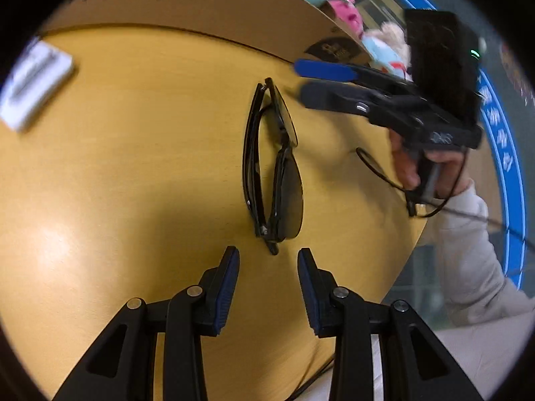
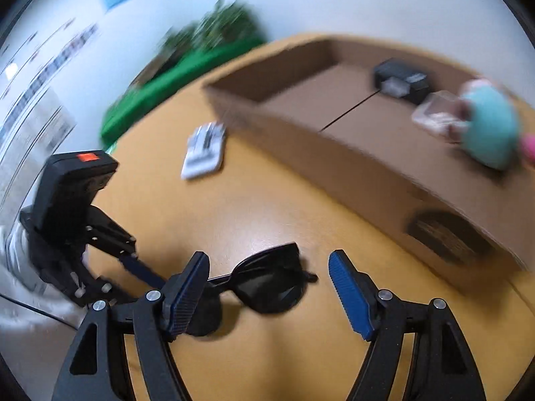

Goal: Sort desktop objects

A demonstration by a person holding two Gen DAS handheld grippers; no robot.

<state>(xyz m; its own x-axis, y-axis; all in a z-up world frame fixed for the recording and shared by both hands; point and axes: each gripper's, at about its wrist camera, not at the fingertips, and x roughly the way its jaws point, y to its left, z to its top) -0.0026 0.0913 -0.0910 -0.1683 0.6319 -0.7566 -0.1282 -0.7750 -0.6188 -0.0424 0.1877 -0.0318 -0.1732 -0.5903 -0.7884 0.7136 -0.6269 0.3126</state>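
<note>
Folded black sunglasses (image 1: 274, 173) lie on the yellow wooden table (image 1: 133, 167). My left gripper (image 1: 268, 260) is open, just short of their near end. My right gripper (image 1: 301, 78) reaches in from the right beside their far end, its fingers apart. In the right wrist view the sunglasses (image 2: 267, 287) lie between my open right gripper (image 2: 269, 264) fingers, untouched. My left gripper (image 2: 133, 267) shows at the left there. A shallow cardboard box (image 2: 334, 153) stands behind.
A white flat packet (image 1: 33, 83) lies on the table at the far left, also in the right wrist view (image 2: 204, 150). The box holds a black item (image 2: 401, 80), a clear case (image 2: 434, 113) and plush toys (image 2: 491, 133). The table edge (image 1: 408, 250) runs on the right.
</note>
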